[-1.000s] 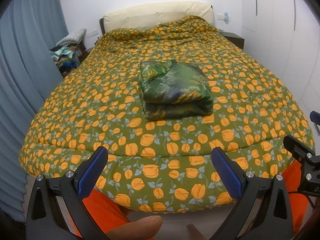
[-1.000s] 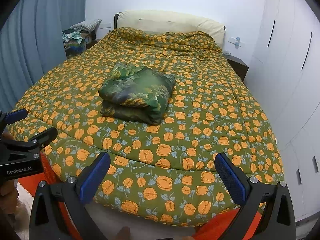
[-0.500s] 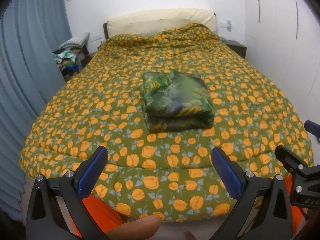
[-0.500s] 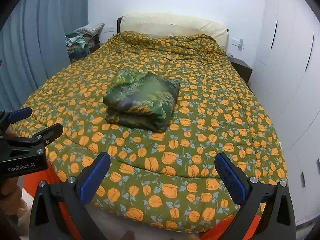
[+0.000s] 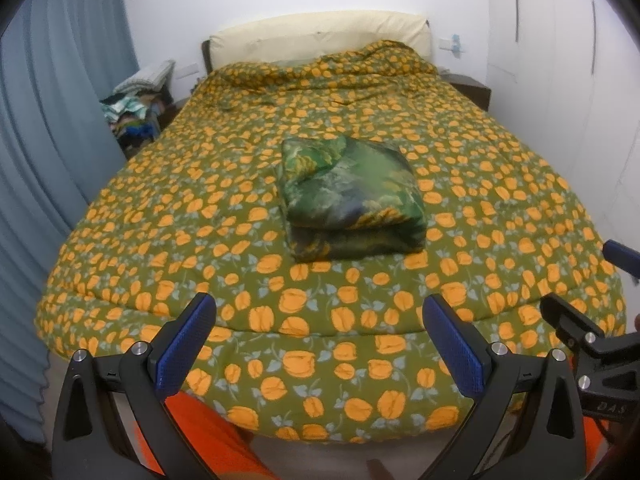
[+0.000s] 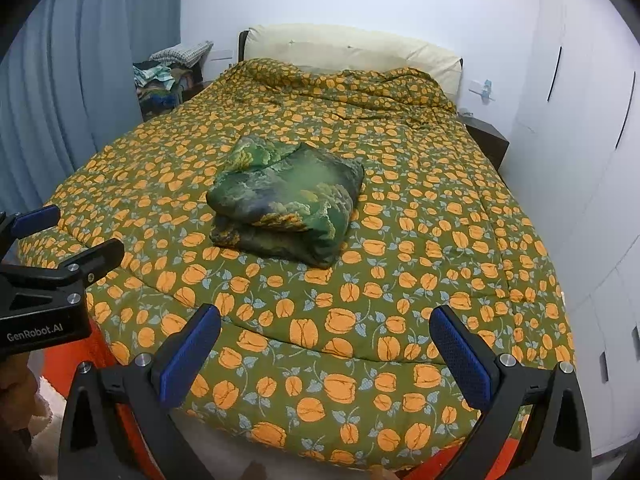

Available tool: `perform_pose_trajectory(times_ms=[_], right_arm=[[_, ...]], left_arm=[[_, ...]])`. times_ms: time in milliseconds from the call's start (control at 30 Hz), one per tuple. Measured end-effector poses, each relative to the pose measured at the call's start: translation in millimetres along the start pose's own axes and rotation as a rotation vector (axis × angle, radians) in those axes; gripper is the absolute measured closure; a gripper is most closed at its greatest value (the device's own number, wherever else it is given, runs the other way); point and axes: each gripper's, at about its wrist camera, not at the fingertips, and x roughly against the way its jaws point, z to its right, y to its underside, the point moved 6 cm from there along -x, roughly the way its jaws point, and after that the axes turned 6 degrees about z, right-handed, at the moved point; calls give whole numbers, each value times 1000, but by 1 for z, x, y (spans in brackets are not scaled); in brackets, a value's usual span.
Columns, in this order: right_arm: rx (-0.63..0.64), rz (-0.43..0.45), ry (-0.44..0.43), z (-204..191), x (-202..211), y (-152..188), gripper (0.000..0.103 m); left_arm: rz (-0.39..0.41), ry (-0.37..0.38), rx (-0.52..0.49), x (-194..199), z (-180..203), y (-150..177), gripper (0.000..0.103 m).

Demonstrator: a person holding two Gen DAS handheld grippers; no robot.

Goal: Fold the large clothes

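We hold both tools off the foot edge of the bed (image 5: 120, 216), past its rounded near rim. Left tool (image 5: 318, 336): jaws spread wide, nothing between them. Right tool (image 6: 324, 344): jaws likewise spread wide and empty. Each tool shows at the side of the other's view, well apart.

Edges: the quilt (image 6: 440, 240) with orange flowers covers the whole bed and drops over the near rim just ahead of both tools. Blue curtain (image 5: 44, 152) runs along the left side; white wardrobe doors (image 6: 592, 140) close to the right side. Headboard cushion (image 5: 320, 36) at the far end.

The folded green garment (image 5: 352, 200) lies flat on the quilt mid-bed, ahead of both tools, beyond the rim and touching neither. From the right tool it sits ahead and slightly left (image 6: 286, 200).
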Motion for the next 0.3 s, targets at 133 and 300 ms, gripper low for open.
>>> perform_pose_trajectory(times_ms=[133, 300], right_arm=[[-6, -3, 6, 5, -1, 2, 0], [-11, -10, 6, 7, -4, 3, 0]], left_arm=[[21, 6, -5, 3, 4, 0, 0], [43, -18, -19, 5, 6, -1, 0]])
